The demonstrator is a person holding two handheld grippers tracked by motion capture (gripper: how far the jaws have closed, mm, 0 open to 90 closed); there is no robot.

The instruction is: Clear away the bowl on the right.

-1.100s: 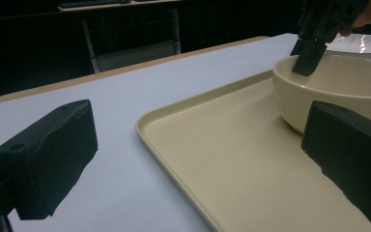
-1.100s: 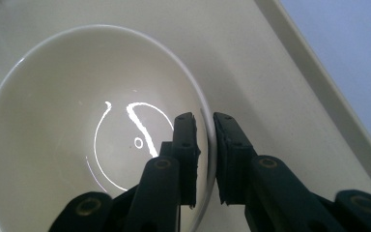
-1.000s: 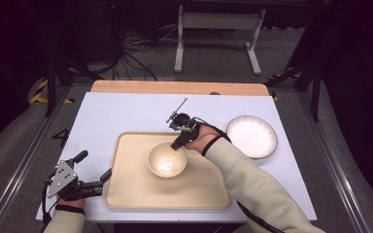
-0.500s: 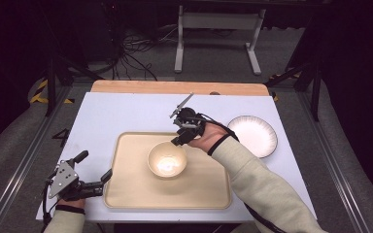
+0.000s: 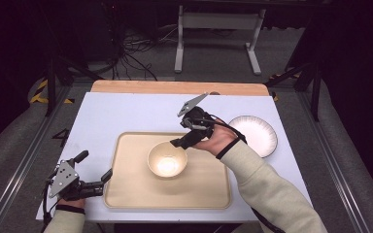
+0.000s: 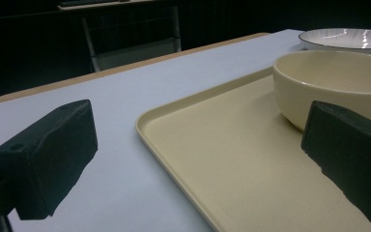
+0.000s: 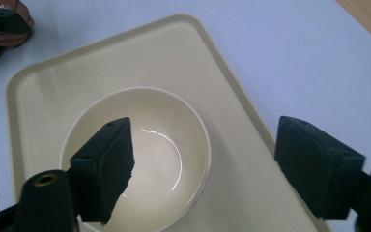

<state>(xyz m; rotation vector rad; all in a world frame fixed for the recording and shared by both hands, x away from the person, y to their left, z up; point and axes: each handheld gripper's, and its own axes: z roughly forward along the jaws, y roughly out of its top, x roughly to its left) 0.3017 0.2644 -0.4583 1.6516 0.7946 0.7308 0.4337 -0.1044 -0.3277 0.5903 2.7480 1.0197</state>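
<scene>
Right gripper (image 5: 177, 143) opening above bowl (image 7: 140, 154); empty.

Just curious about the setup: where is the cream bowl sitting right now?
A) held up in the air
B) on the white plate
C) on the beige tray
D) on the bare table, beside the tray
C: the bowl stands inside the rim of the tray, apart from the plate and free of both grippers.

White table (image 5: 126, 114) bearing tray (image 5: 126, 194), plate (image 5: 255, 133)
</scene>
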